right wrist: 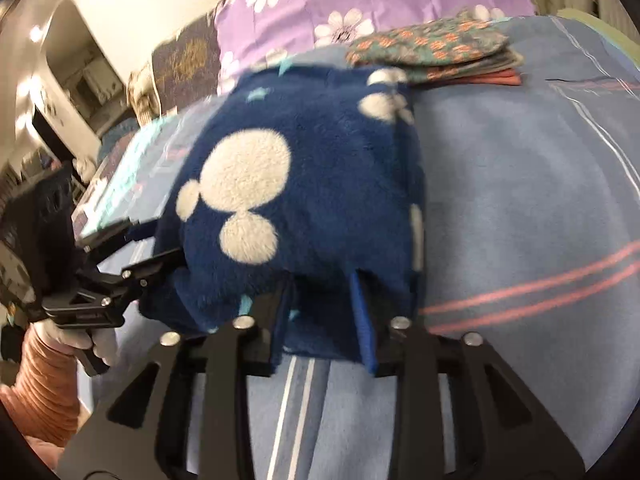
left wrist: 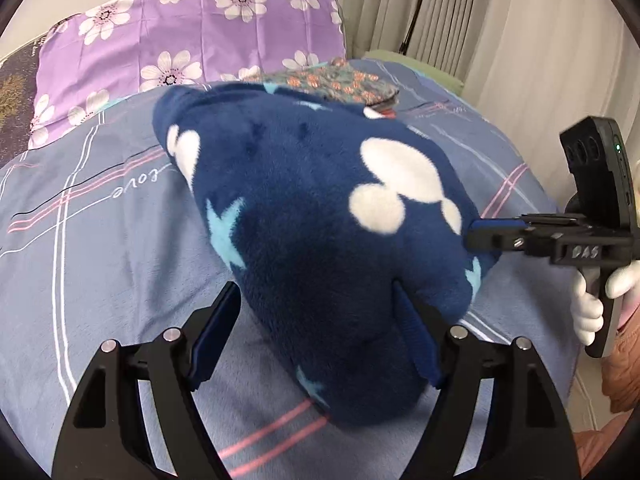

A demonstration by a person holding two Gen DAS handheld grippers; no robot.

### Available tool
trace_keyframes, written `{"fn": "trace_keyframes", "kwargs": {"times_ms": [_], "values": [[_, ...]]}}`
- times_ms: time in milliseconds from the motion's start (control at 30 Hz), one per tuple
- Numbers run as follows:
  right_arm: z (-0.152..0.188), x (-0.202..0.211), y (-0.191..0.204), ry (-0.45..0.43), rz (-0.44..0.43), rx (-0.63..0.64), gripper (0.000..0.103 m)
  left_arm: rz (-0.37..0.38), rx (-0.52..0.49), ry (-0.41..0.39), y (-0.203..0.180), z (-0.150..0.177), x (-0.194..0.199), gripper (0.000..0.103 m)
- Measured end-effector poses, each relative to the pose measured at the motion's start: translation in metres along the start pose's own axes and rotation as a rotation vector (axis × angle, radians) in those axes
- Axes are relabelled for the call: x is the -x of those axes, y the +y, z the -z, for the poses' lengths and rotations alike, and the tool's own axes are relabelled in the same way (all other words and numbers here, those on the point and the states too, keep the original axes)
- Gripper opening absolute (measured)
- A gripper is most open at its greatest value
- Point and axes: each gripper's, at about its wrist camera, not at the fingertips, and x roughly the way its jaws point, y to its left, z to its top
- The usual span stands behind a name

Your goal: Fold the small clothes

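Note:
A dark blue fleece garment with white blobs and light blue stars lies folded and bunched on the bed; it also shows in the right wrist view. My left gripper is open, its fingers on either side of the garment's near end. My right gripper has its fingers partly closed around the garment's near edge, the cloth between them; seen from the left wrist view, it meets the garment's right edge. My left gripper also shows in the right wrist view at the garment's left side.
The bed has a blue-grey plaid sheet. A purple flowered pillow lies at the head. A stack of folded floral clothes sits behind the garment. Curtains and a lamp stand are at the back right.

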Motion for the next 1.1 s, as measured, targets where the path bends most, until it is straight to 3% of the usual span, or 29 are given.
{"fn": "trace_keyframes", "kwargs": {"times_ms": [67, 100, 333, 433, 600, 733, 833, 1033, 1100], "values": [[0.004, 0.019, -0.013, -0.047, -0.037, -0.058, 0.057, 0.024, 0.035, -0.012, 0.006, 0.002, 0.008, 0.077], [0.009, 0.029, -0.023, -0.066, -0.041, -0.107, 0.061, 0.035, 0.051, -0.012, 0.006, 0.004, 0.01, 0.077], [0.041, 0.027, -0.07, 0.019, -0.205, -0.421, 0.065, 0.108, 0.192, 0.018, 0.023, 0.019, -0.007, 0.079], [0.051, 0.013, -0.079, 0.078, -0.279, -0.542, 0.07, 0.095, 0.18, 0.019, 0.019, 0.02, -0.011, 0.081], [0.048, -0.012, -0.081, 0.112, -0.306, -0.671, 0.084, 0.09, 0.18, 0.021, 0.018, 0.02, -0.012, 0.081], [0.033, -0.031, -0.072, 0.099, -0.325, -0.684, 0.09, 0.112, 0.214, 0.024, 0.024, 0.022, -0.014, 0.083], [0.026, -0.042, -0.059, 0.068, -0.284, -0.677, 0.098, 0.135, 0.235, 0.03, 0.026, 0.023, -0.019, 0.084], [0.022, -0.05, -0.043, -0.008, -0.218, -0.662, 0.097, 0.138, 0.232, 0.035, 0.024, 0.022, -0.022, 0.084], [0.026, -0.049, -0.042, -0.019, -0.22, -0.656, 0.092, 0.132, 0.23, 0.035, 0.024, 0.022, -0.021, 0.084]]}}
